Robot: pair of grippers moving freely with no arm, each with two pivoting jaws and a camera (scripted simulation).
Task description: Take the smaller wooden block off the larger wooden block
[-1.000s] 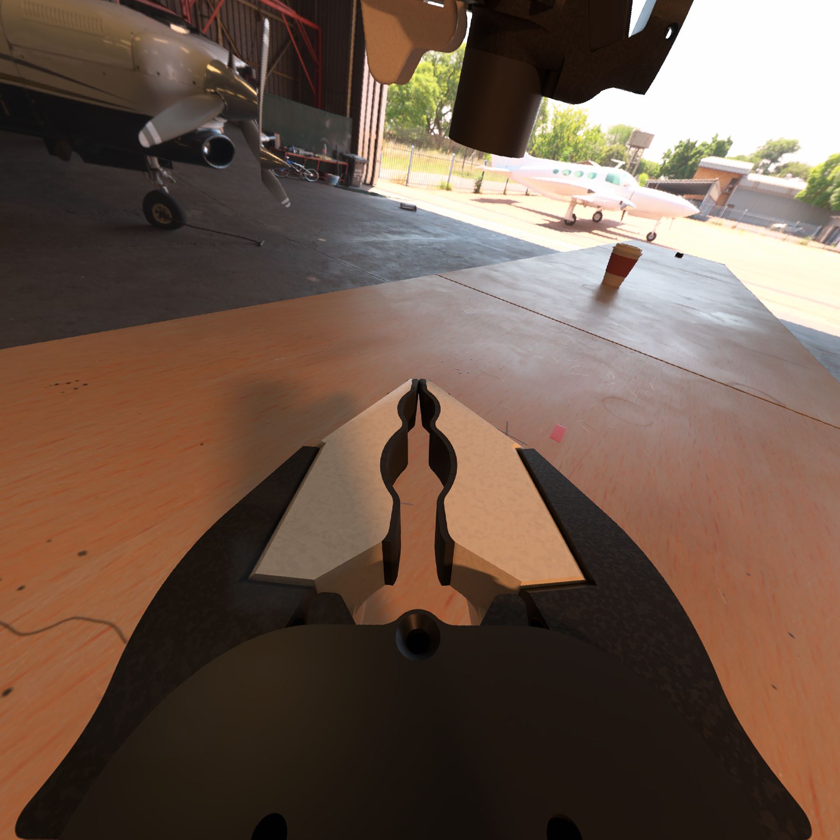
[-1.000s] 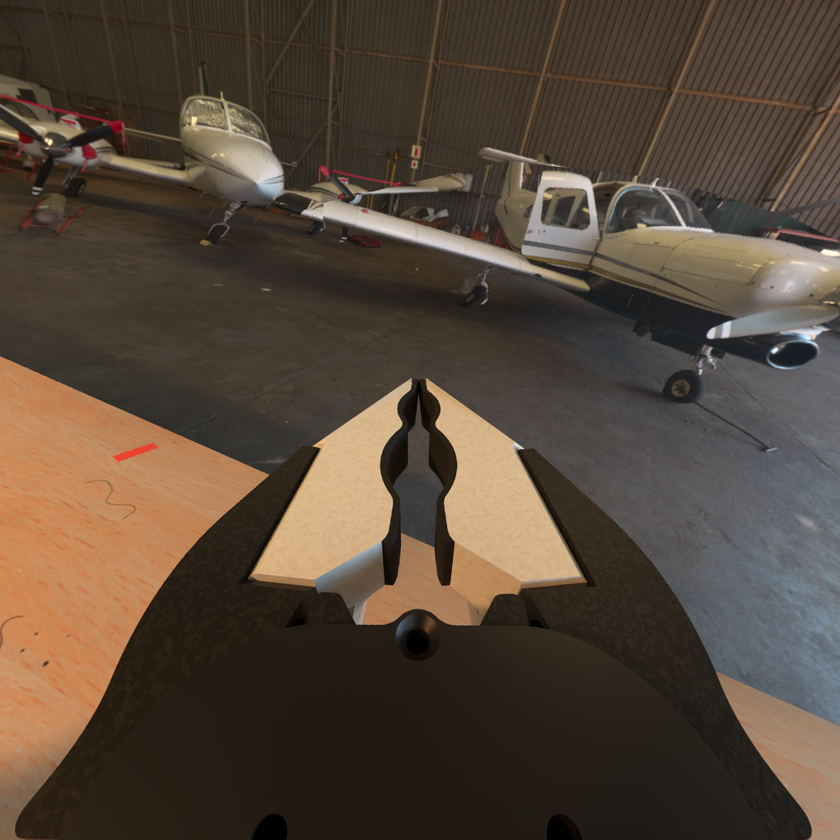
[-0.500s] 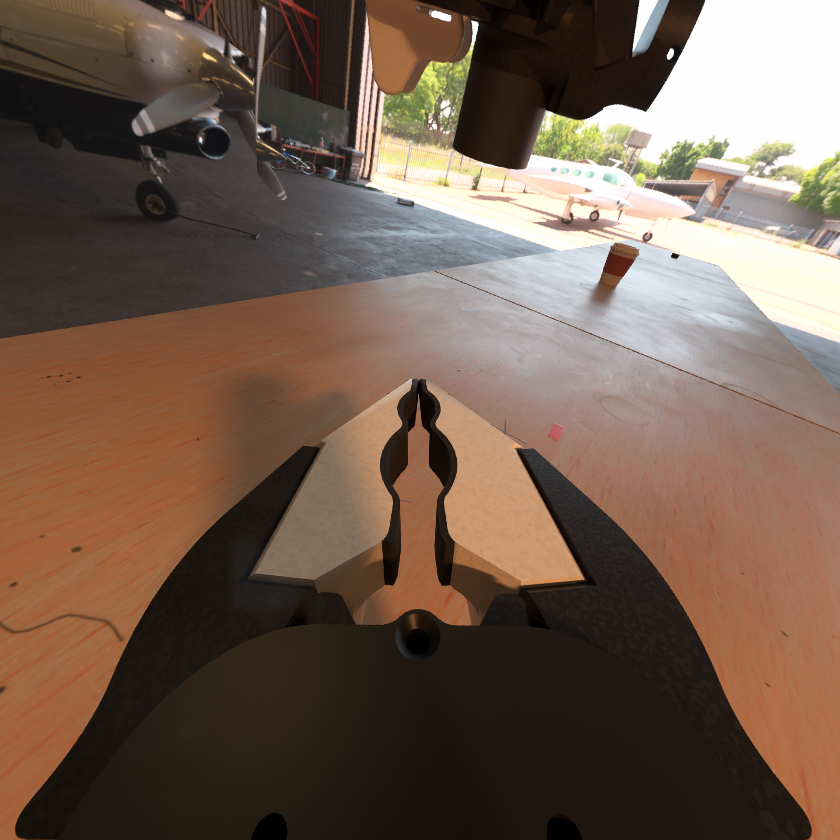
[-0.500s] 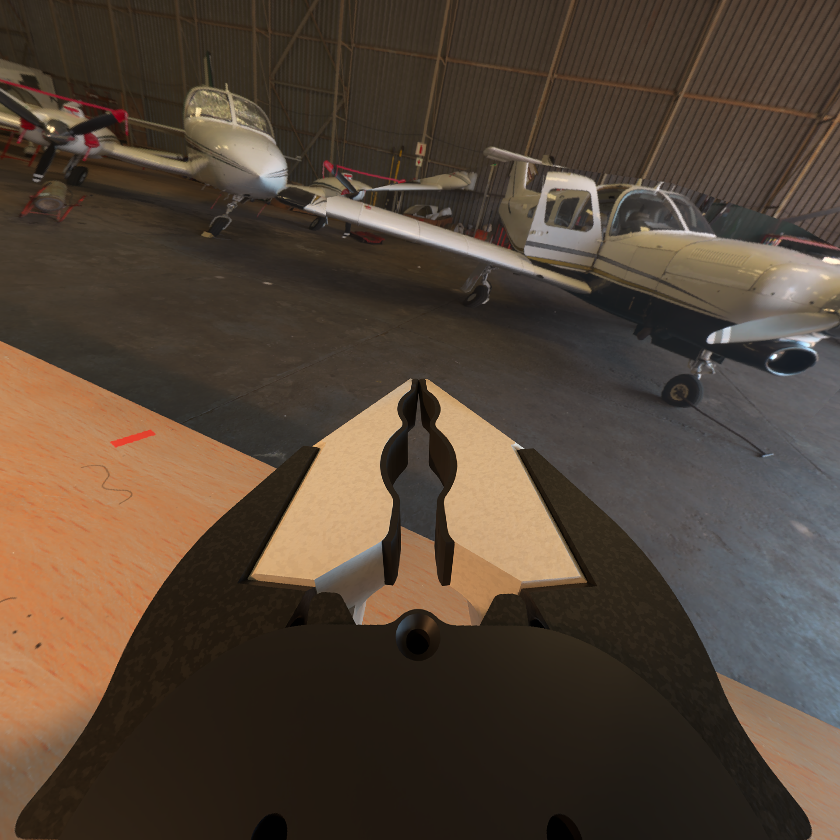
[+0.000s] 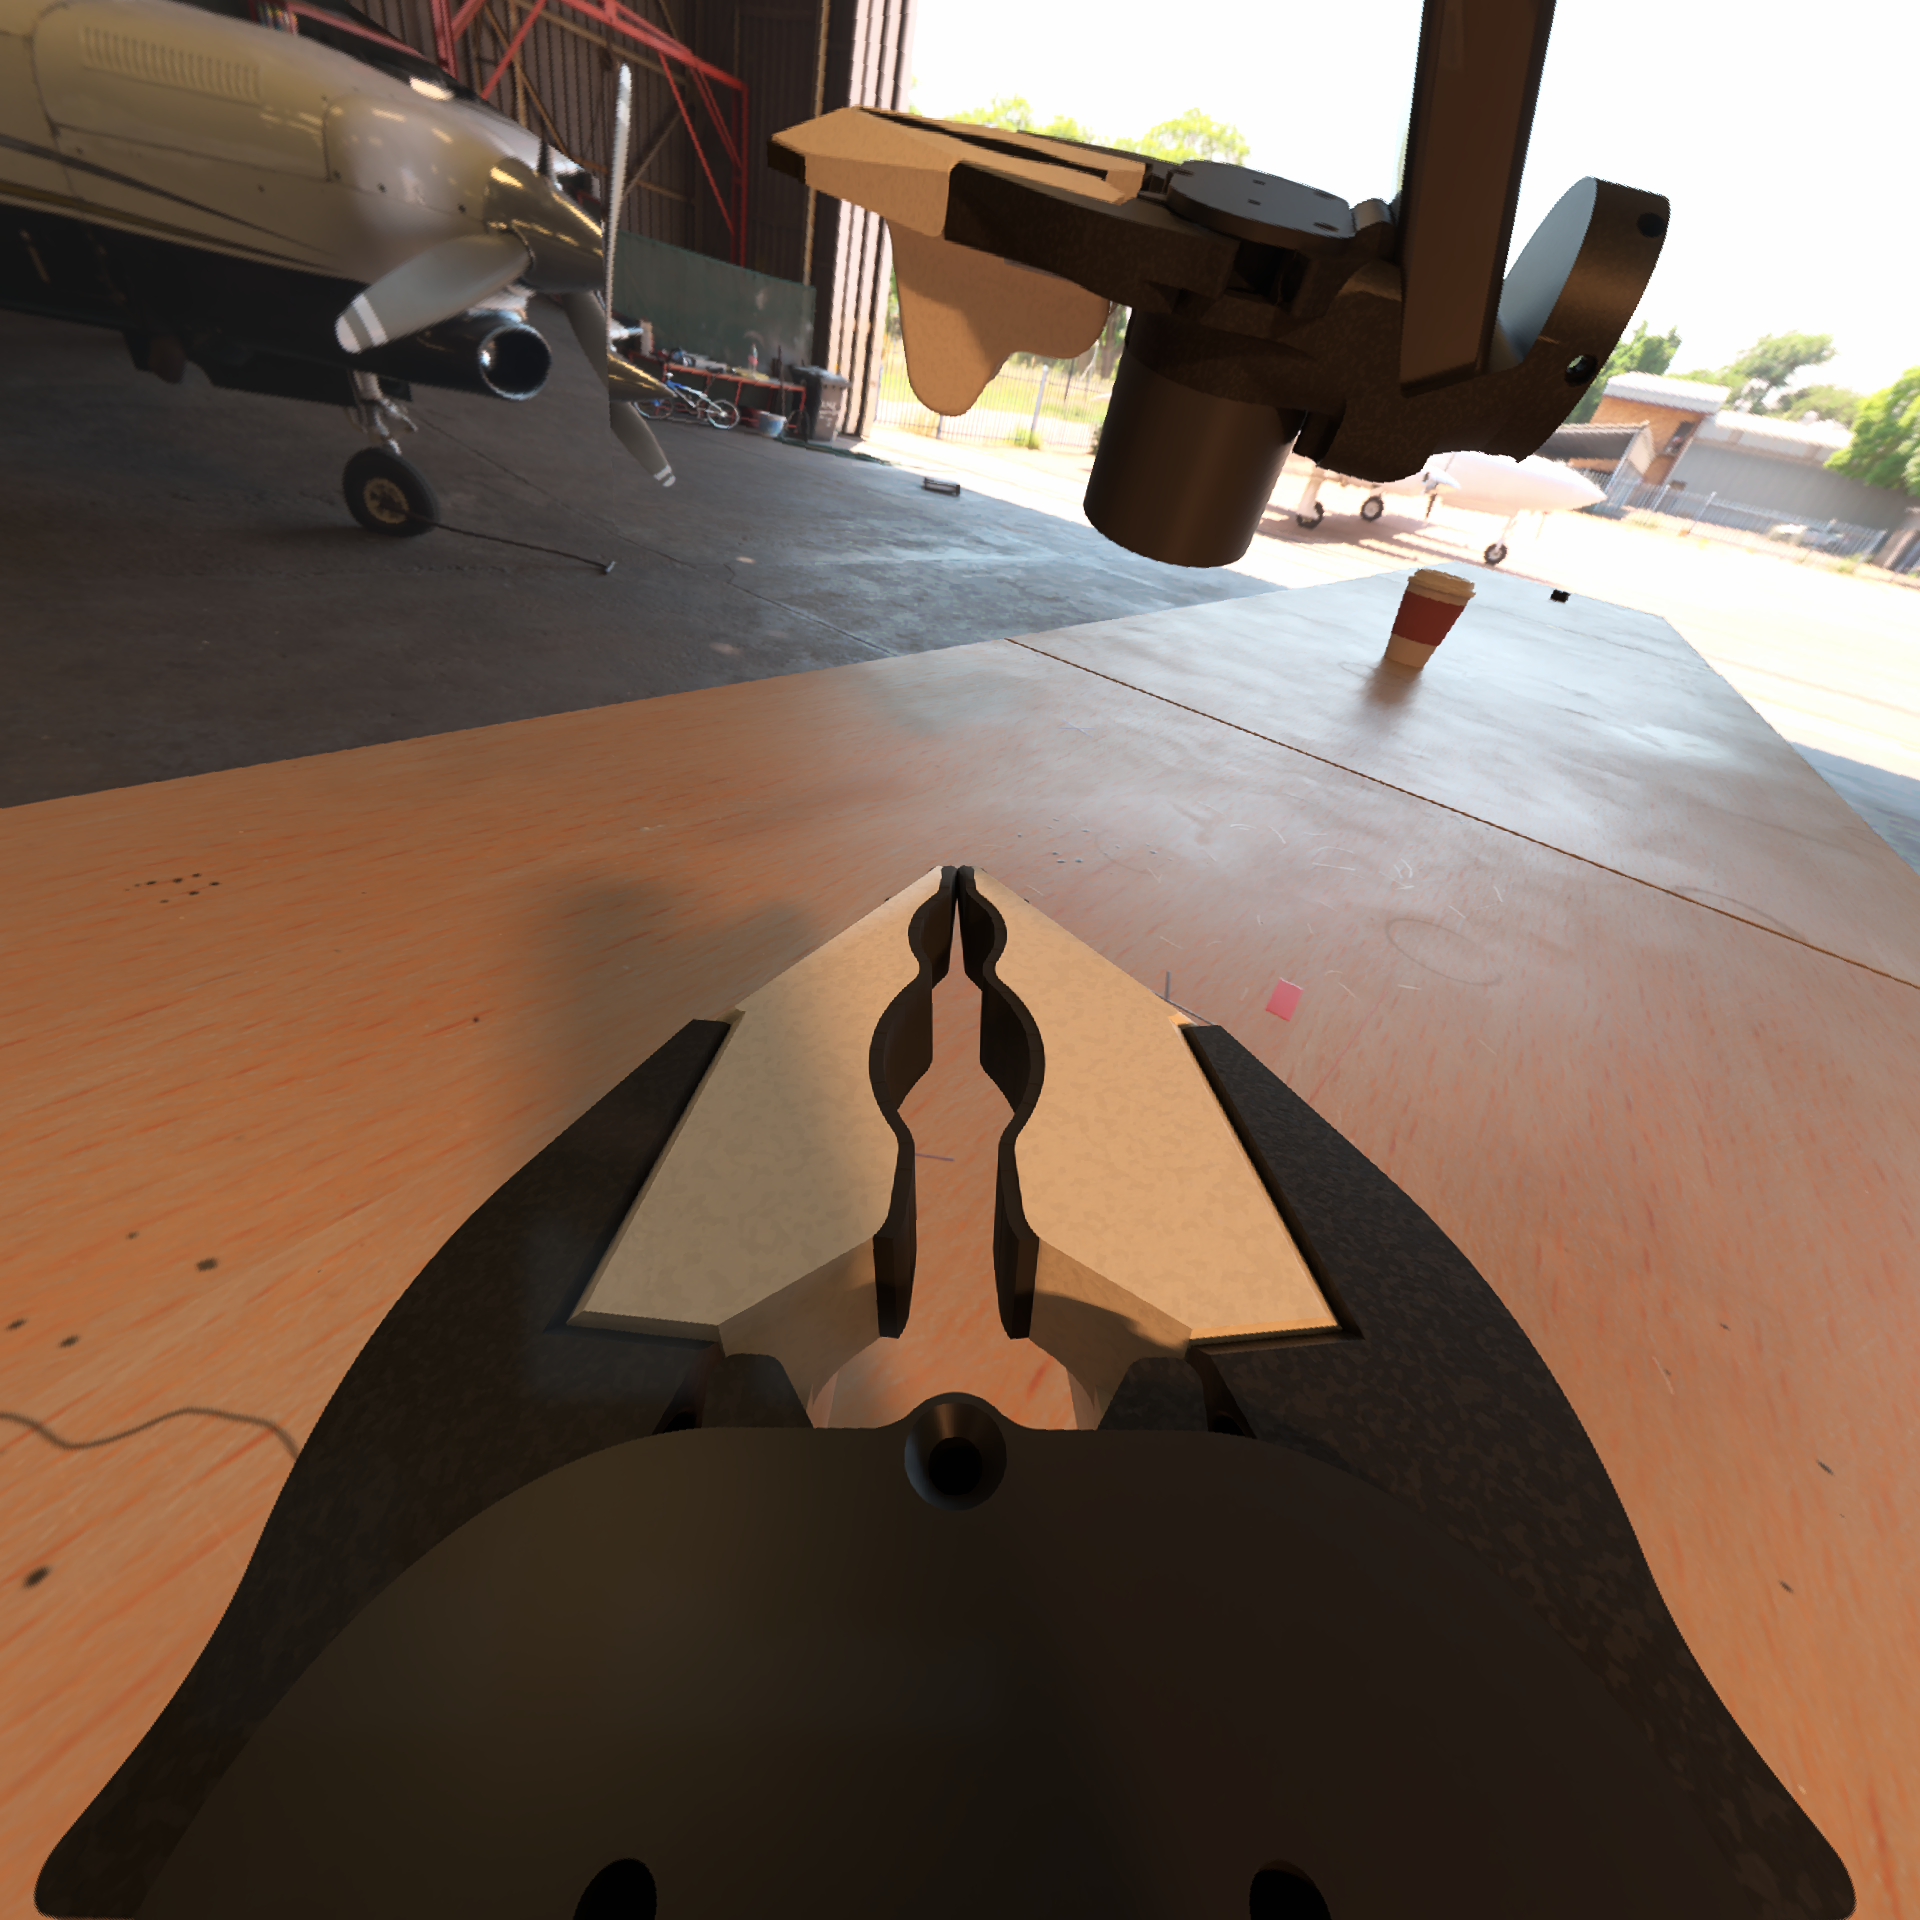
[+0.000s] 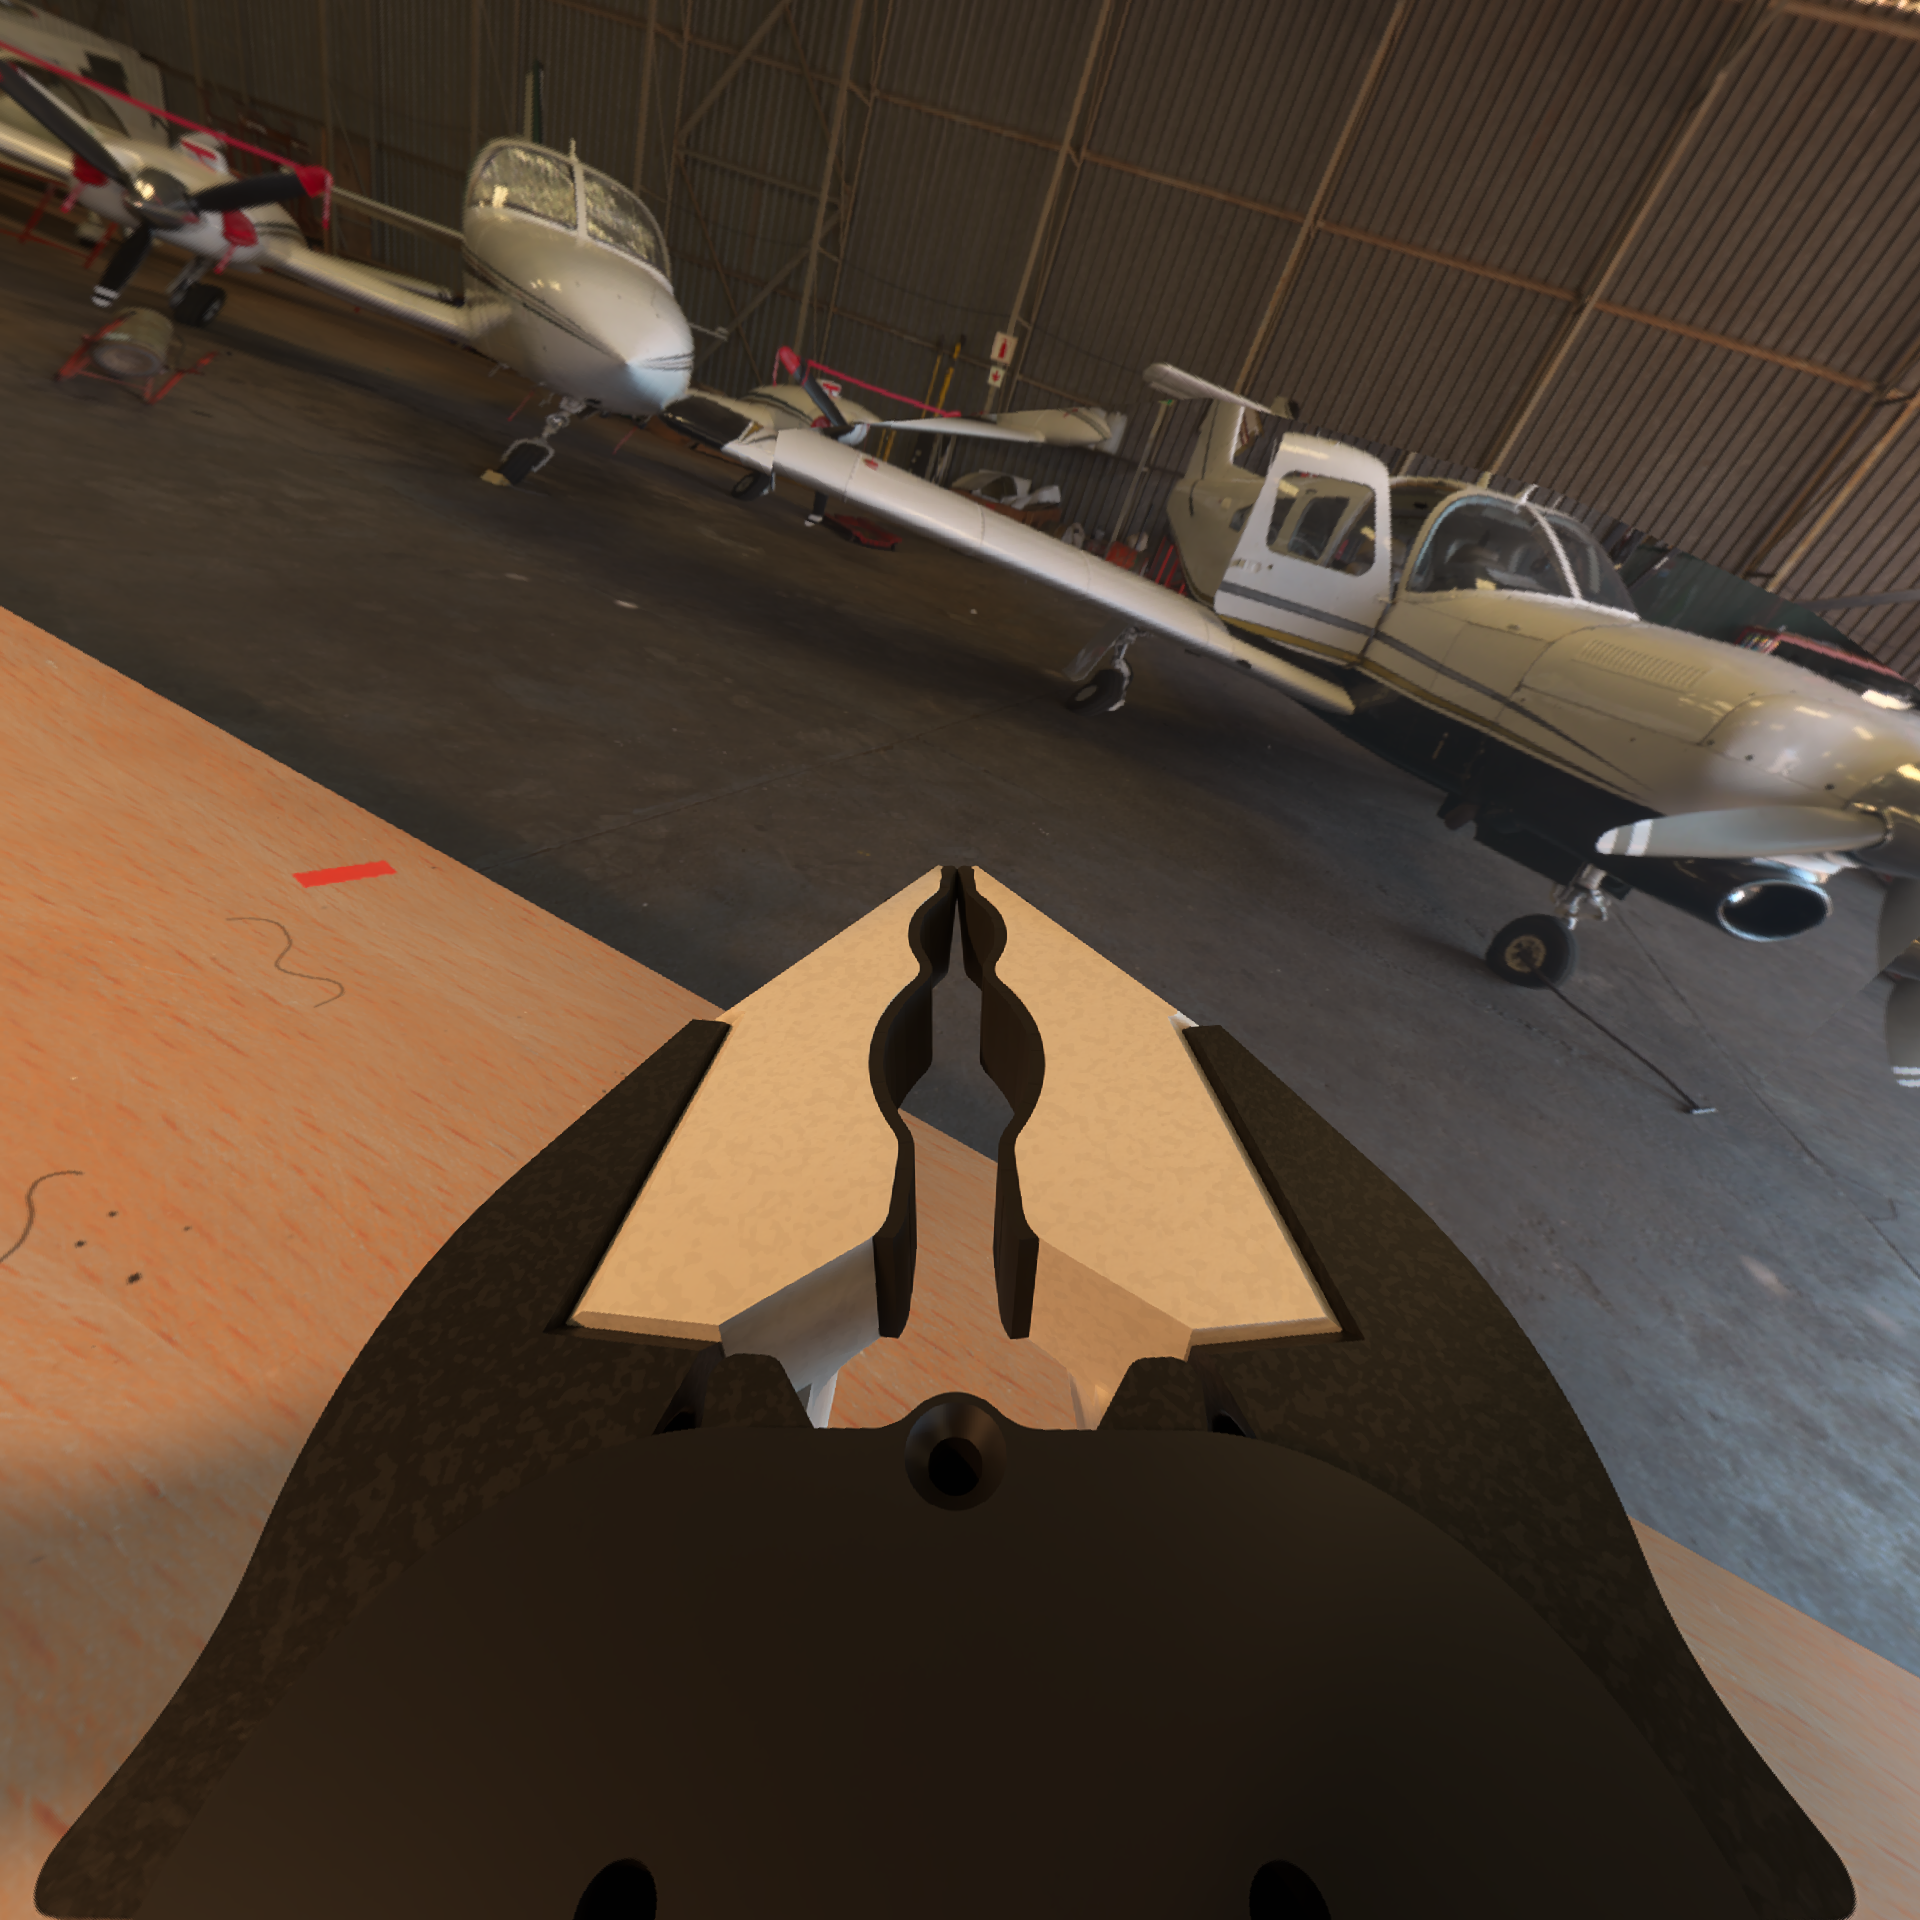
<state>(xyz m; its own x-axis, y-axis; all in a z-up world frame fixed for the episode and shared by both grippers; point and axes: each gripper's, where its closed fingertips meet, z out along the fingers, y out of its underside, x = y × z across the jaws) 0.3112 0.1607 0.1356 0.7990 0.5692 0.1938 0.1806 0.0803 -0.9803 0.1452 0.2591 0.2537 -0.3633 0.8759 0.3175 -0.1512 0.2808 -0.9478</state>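
Note:
Neither wooden block shows in either view. My left gripper point(image 5: 956, 878) is shut and empty, low over the wooden tabletop point(image 5: 416, 987). My right gripper point(image 6: 956, 878) is shut and empty, pointing past the table's edge point(image 6: 582, 935) toward the hangar floor. The right gripper's body also shows in the left wrist view point(image 5: 1226, 301), hanging high above the table ahead of my left gripper, fingers pointing left.
A red and white paper cup point(image 5: 1429, 618) stands far off on the table at the right. A small pink marker point(image 5: 1283, 1000) lies on the table near my left fingers. A red strip point(image 6: 345, 874) lies near the table edge. Aircraft stand on the hangar floor beyond.
In the left wrist view the right gripper has come lower into the picture and shows more of its body. The right wrist view has shifted slightly, with more tabletop showing at the left.

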